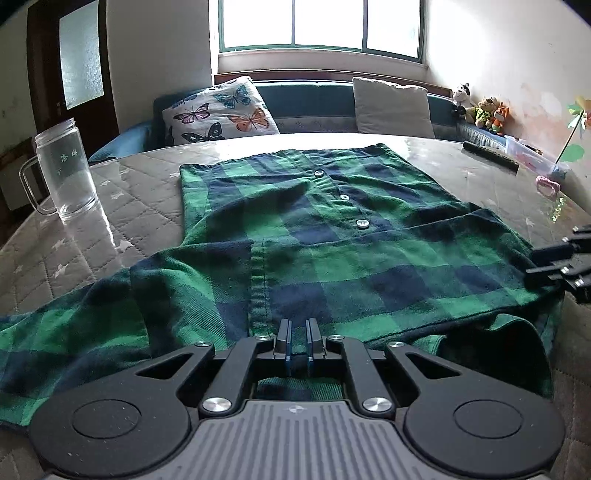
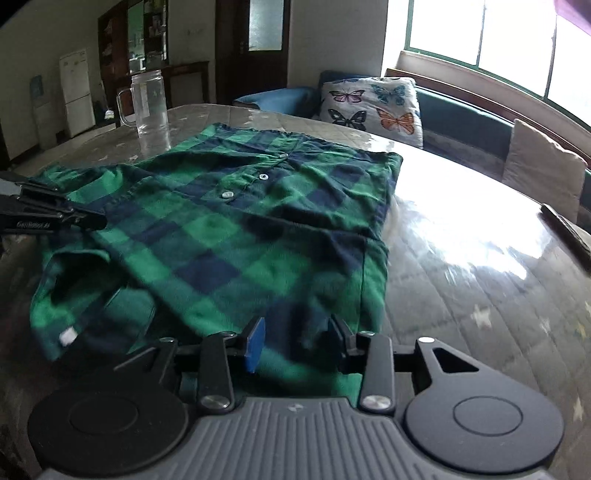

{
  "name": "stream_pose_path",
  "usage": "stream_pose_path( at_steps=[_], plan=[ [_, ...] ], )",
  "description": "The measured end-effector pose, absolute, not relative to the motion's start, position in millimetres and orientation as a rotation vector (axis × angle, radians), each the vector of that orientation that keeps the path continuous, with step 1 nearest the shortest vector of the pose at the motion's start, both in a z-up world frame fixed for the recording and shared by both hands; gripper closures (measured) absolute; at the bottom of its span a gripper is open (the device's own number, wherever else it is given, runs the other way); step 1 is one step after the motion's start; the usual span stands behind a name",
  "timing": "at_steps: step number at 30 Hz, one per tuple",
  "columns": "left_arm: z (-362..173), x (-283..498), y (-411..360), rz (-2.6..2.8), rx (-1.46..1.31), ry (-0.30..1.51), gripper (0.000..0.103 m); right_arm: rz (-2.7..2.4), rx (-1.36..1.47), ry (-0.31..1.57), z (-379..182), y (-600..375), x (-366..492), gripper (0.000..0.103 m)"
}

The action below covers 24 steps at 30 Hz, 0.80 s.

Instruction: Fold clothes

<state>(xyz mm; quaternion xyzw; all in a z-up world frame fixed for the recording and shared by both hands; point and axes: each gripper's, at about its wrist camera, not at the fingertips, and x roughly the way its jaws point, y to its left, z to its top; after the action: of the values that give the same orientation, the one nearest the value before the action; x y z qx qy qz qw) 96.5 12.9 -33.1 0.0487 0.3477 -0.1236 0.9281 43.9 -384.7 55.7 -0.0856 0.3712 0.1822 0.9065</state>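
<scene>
shirt: green and navy plaid shirt lying mostly flat on the counter, button placket up, three white buttons showing. Already partly folded, with the left sleeve side flopped out toward the near left in the left wrist view and a loose bunched bit at the near edge.

left gripper: left gripper sits low right over the near hem, jaws nearly together with just a slim gap. Can't really see any cloth pinched between them; the fabric looks like it passes underneath.

right gripper: right gripper is over the near right corner of the shirt, jaws standing apart at a middling width, cloth visible between them, but the pads aren't pressing on it. That view is a bit blurry.

each other: each gripper shows up at the edge of the other's view, one on each side of the shirt.

mug: clear glass mug with a handle, upright on the counter just beside the far left corner of the shirt, not touching it.

background: butterfly pillow and a plain pillow on the bench under the window, a few plush toys at the right end.

remote: dark remote-looking thing on the far right of the counter, well apart from the shirt.
</scene>
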Motion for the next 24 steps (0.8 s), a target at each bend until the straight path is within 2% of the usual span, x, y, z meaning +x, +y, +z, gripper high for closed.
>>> stream_pose_path(
  at_steps=[7, 15, 19, 24],
  plan=[
    [-24.5, 81.4, 25.1, -0.236, 0.078, 0.700, 0.093, 0.396, -0.168, 0.764, 66.2, -379.4, 43.1, 0.064],
    [-7.3, 56.1, 65.9, -0.157, 0.018, 0.669, 0.092, 0.582, -0.221, 0.757, 79.2, -312.1, 85.6, 0.064],
    [-0.2, 45.9, 97.0, -0.071, 0.004, 0.651, 0.084, 0.674, -0.267, 0.773, 72.0, -263.8, 103.7, 0.064],
    [-1.6, 41.6, 141.3, 0.077, -0.015, 0.658, 0.083, 0.740, -0.312, 0.777, 62.0, -215.3, 116.7, 0.065]
  ],
)
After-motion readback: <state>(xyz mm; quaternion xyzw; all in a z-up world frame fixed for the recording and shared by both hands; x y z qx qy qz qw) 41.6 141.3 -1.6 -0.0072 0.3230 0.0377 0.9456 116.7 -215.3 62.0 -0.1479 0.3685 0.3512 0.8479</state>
